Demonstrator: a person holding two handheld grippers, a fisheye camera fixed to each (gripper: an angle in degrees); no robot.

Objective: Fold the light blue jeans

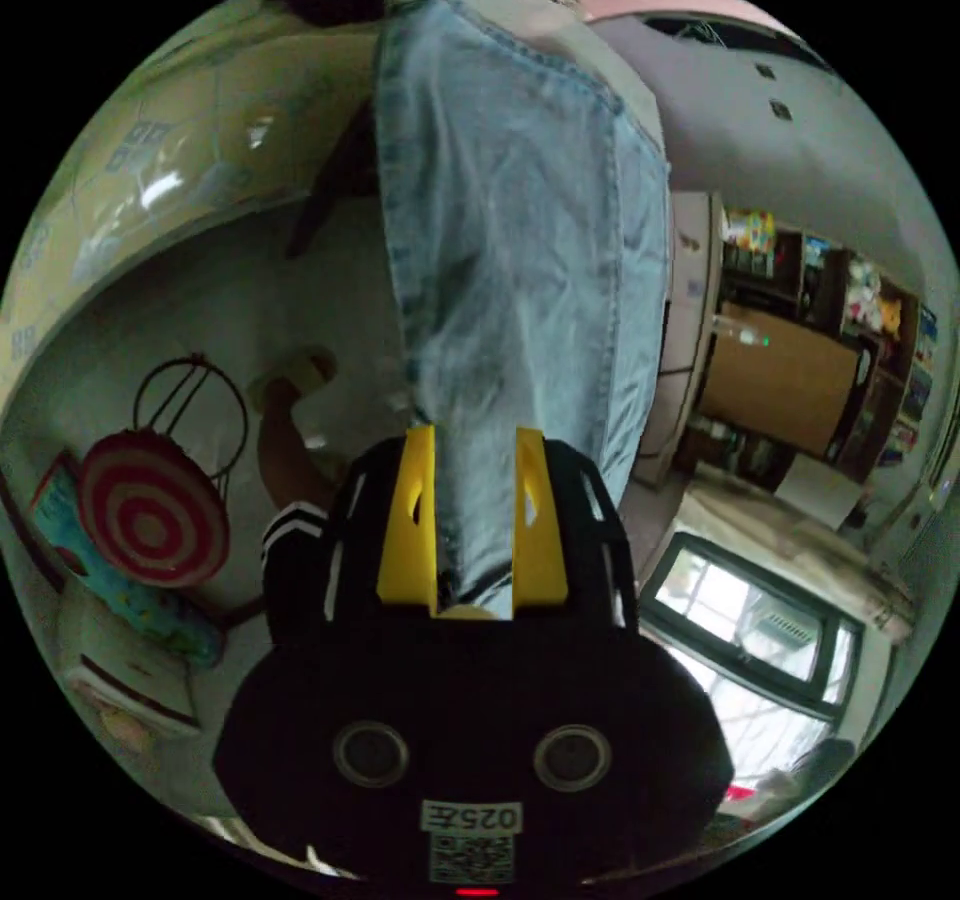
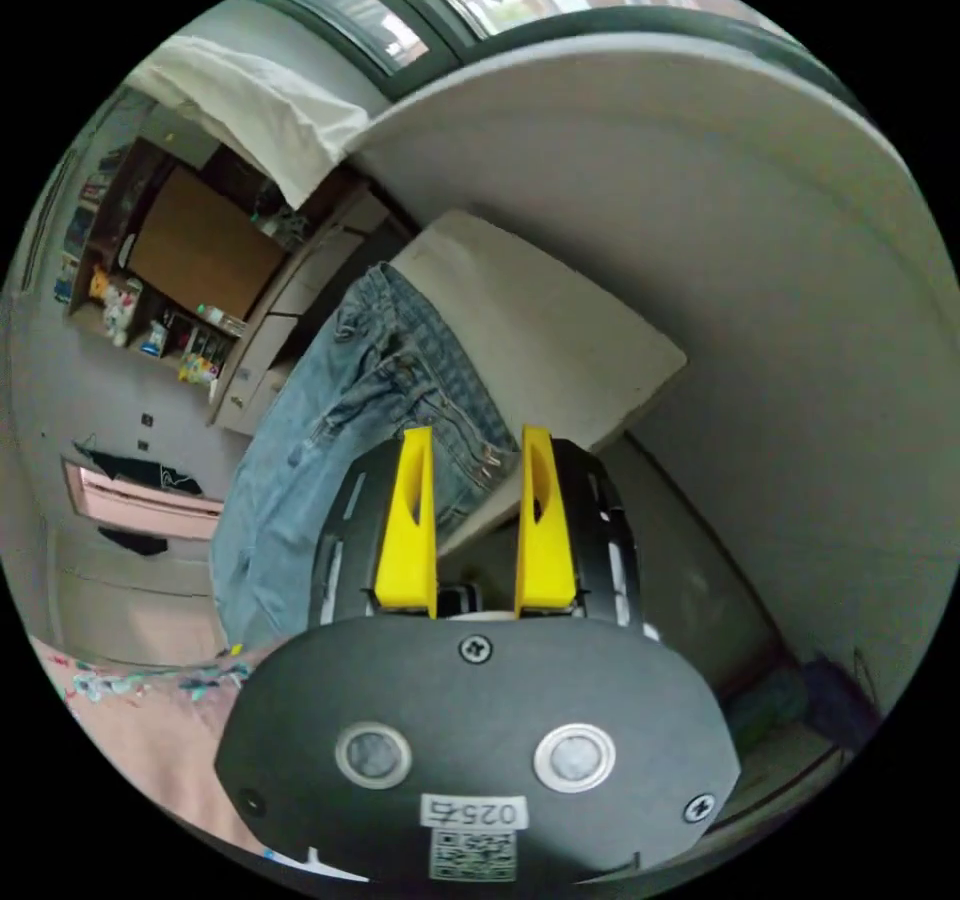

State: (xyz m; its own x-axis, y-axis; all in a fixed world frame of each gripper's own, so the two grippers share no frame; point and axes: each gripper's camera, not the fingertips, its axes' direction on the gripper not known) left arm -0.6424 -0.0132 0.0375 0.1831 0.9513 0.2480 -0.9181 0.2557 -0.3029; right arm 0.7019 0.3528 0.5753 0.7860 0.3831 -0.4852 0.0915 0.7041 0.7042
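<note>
The light blue jeans (image 1: 510, 240) stretch from between my left gripper's (image 1: 475, 430) yellow jaws up to a pale tabletop (image 1: 520, 0). The cloth fills the gap between both jaws, which are shut on a leg end. In the right gripper view the jeans (image 2: 330, 410) lie with the waist on the pale tabletop (image 2: 560, 340), and the legs run off its edge toward the left. My right gripper (image 2: 478, 430) is open, its tips just short of the waistband at the table's edge, with nothing between the jaws.
A person's arm in a striped sleeve (image 1: 290, 530) shows beside the left gripper. A red and white target disc (image 1: 150, 525) stands by the wall. Cluttered shelves (image 1: 820, 340) and a window (image 1: 750, 630) lie beyond. A white cloth (image 2: 260, 110) hangs near the shelves (image 2: 190, 240).
</note>
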